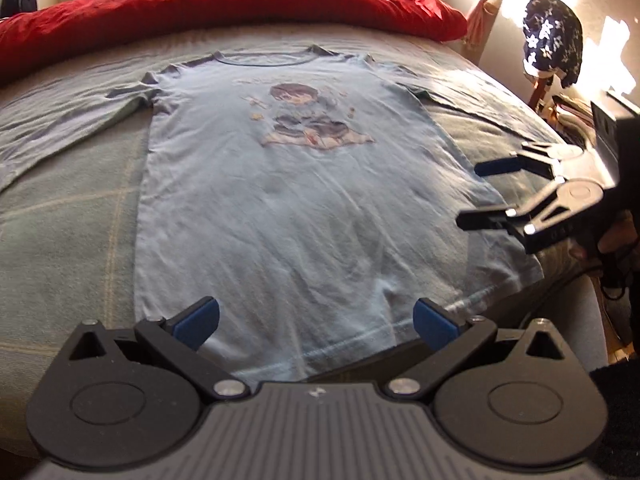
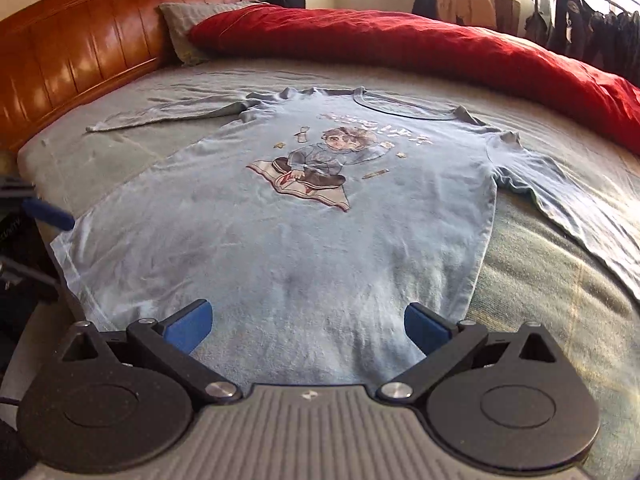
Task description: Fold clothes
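Observation:
A light blue long-sleeved shirt [image 1: 280, 208] [image 2: 304, 240] with a cartoon print lies flat and face up on the bed, collar at the far end, both sleeves spread out to the sides. My left gripper [image 1: 316, 322] hovers open just over the near hem, nothing between its blue pads. My right gripper [image 2: 308, 328] is open too, above the hem's right part. In the left wrist view the right gripper [image 1: 476, 192] shows at the shirt's right edge, its jaws apart. A blue fingertip [image 2: 50, 211] of the left gripper shows at the left of the right wrist view.
A grey-green bedspread [image 1: 72, 216] covers the bed. A red duvet [image 1: 224, 4] [image 2: 440, 44] is bunched along the far side. A wooden headboard [image 2: 68, 52] and a grey pillow [image 2: 192, 20] are at the left. A chair with dark star-patterned cloth [image 1: 552, 40] stands beside the bed.

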Demonstrator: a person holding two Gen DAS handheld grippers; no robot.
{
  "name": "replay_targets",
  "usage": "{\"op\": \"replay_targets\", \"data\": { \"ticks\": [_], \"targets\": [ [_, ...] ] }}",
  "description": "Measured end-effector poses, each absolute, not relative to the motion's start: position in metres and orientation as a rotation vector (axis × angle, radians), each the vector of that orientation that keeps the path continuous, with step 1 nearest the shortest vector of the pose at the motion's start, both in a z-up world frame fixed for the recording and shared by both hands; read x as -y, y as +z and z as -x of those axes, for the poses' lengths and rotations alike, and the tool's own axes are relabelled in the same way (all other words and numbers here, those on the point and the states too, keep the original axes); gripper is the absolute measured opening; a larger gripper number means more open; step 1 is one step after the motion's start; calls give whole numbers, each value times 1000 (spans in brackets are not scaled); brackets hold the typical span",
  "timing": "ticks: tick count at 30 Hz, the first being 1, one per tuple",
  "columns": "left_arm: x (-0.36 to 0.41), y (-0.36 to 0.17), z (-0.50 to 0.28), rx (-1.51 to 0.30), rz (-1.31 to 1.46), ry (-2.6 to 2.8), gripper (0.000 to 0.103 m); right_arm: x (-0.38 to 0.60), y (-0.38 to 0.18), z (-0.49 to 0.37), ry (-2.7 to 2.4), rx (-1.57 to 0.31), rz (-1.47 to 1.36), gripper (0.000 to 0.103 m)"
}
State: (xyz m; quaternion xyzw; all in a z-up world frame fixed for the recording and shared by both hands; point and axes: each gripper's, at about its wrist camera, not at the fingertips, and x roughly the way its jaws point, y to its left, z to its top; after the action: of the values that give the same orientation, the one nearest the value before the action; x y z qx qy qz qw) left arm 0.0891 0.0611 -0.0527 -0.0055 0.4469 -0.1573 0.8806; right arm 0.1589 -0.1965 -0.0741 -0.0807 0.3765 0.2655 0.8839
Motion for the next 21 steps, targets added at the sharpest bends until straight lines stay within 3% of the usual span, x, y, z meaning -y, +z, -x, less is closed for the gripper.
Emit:
{"op": "replay_targets", "data": {
  "ticks": [6, 11, 21],
  "targets": [
    [-78, -77, -114, -975, 109, -252, 102, 185, -97, -150, 596, -831, 232, 103],
    [-73, -95, -88, -1031, 40, -263, 102, 201, -104, -119, 610, -807, 348, 103],
    [-57, -69, -108, -976, -9, -304, 102, 196, -78, -130, 568, -773, 262, 103]
  ]
}}
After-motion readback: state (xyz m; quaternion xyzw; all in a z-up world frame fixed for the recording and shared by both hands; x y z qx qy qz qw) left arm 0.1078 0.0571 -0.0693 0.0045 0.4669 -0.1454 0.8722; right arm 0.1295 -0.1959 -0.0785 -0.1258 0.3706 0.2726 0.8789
